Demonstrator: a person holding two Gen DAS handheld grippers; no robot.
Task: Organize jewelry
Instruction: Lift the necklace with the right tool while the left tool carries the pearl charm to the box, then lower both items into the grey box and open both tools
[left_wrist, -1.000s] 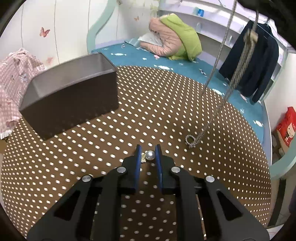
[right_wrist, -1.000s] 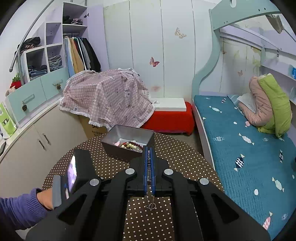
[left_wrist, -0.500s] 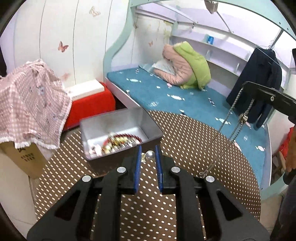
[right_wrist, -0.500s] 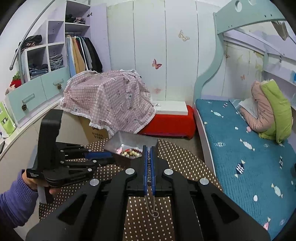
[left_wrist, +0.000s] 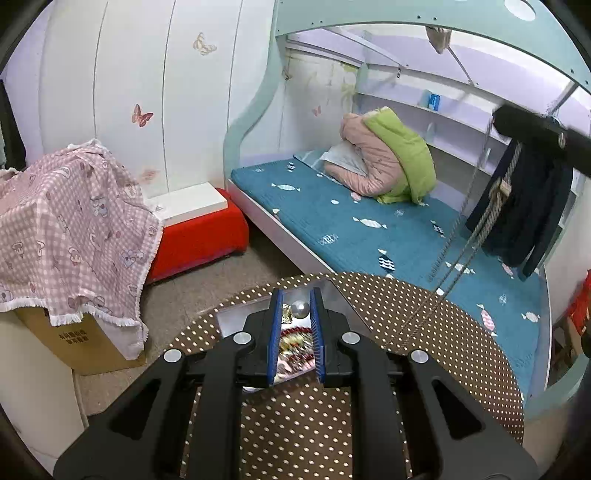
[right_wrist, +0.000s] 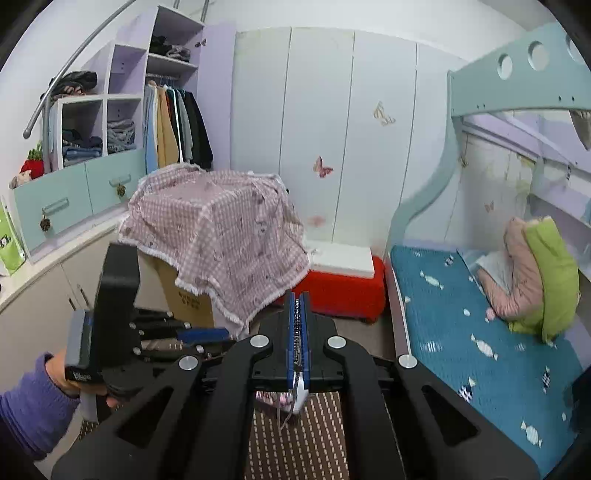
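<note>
Over far edge of polka-dot table (left_wrist: 424, 332), left tool (left_wrist: 296, 314) hovering above grey metal box (left_wrist: 236, 314), clamped on a silver-bead earring (left_wrist: 300, 308); bead showing betw. blue pads (left_wrist: 275, 325) near the tips, small gold bit beside it. Box sitting close to table's rim, open top, holding red-and-gold bead strands (left_wrist: 293, 341) w/ pink bits at the near end. Box walls mostly hidden behind tool body; near wall just visible below the pads.

Right tool (right_wrist: 297, 321) pinched tight on a silver chain (left_wrist: 476, 221): links visible along the seam betw. its pads in right wrist view, loose end dangling below toward pink items. In left wrist view, chain hanging from black tool arm at upper right, doubled w/ a small clasp partway down, lower end reaching table right of box. Can't tell if end touches cloth.

Left tool (right_wrist: 155, 332) also seen in right wrist view, held by hand in purple sleeve (right_wrist: 62, 373), low at left.

Room: bare dotted cloth to the right and near side of box. Beyond rim, floor strip, then red bench (left_wrist: 199, 236), teal bed (left_wrist: 369, 229), carton under pink checked cloth (left_wrist: 70, 221) at left.
</note>
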